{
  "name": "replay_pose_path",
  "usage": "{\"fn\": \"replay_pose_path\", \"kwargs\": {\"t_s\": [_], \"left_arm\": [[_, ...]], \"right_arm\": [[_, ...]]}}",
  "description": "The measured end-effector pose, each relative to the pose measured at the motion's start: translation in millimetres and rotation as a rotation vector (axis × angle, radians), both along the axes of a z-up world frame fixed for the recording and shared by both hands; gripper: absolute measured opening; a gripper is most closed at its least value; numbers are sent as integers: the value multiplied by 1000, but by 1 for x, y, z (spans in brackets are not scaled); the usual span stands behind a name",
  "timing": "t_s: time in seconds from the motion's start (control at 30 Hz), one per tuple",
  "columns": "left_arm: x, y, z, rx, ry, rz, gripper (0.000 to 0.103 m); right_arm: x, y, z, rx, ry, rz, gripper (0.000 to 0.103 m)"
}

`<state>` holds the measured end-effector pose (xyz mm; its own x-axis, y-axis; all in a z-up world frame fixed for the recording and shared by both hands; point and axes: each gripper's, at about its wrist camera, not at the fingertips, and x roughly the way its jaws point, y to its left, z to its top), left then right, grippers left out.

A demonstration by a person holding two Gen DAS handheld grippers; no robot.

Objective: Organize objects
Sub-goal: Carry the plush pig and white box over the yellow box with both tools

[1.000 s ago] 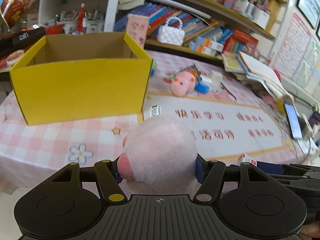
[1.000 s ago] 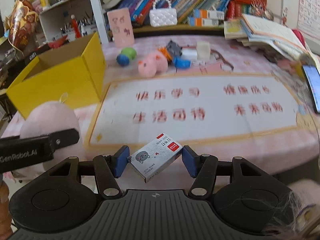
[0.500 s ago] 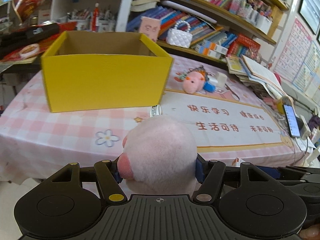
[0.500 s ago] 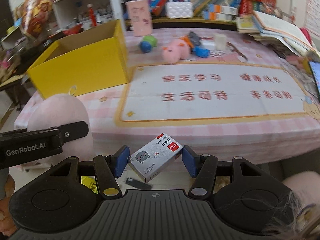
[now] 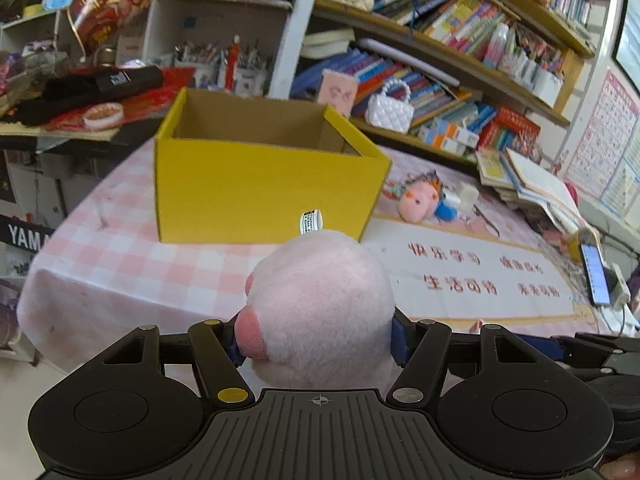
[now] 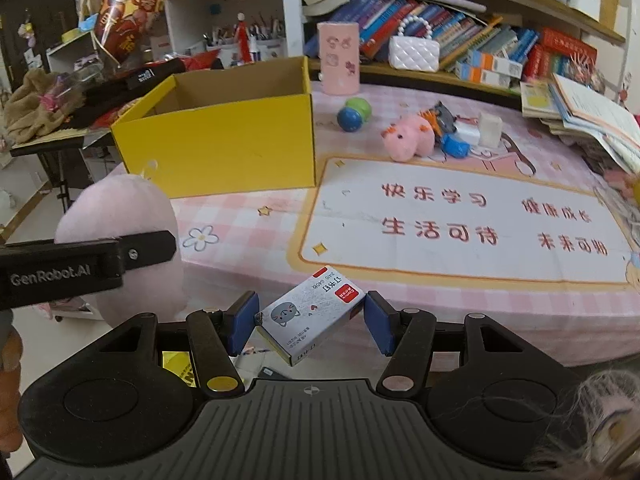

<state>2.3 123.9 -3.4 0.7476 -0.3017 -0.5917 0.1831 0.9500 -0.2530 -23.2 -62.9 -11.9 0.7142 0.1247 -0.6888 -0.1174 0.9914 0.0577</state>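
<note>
left wrist view: my left tongs (image 5: 318, 342) grip the pink plush (image 5: 320, 304), right tongs (image 6: 306, 322) pinch the staple box (image 6: 312, 312), both short of the bench (image 6: 248, 216); next i carry them over the yellow box (image 5: 260, 184) and drop them in.

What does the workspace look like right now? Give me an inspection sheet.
Surface: pink checked tablecloth under a printed mat.
Job's things: open yellow cardboard box; pink plush ball; staple box.
Clutter: small pink pig plush, blue-green ball, pink cup, phone.
Grippers: left hand-held gripper clamps the plush ball; right hand-held gripper clamps the staple box.
Cables: some by the phone.
Surroundings: crowded bookshelves.
</note>
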Motion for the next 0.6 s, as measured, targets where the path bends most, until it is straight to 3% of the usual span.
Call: {"fn": "replay_pose_path", "kwargs": {"t_s": [0.3, 0.6], "left_arm": [[13, 25, 35, -13, -107, 109, 64], [63, 46, 74, 19, -258, 223, 64]], "right_arm": [[21, 22, 20, 32, -82, 92, 55], [88, 37, 66, 119, -250, 136, 55]]}}
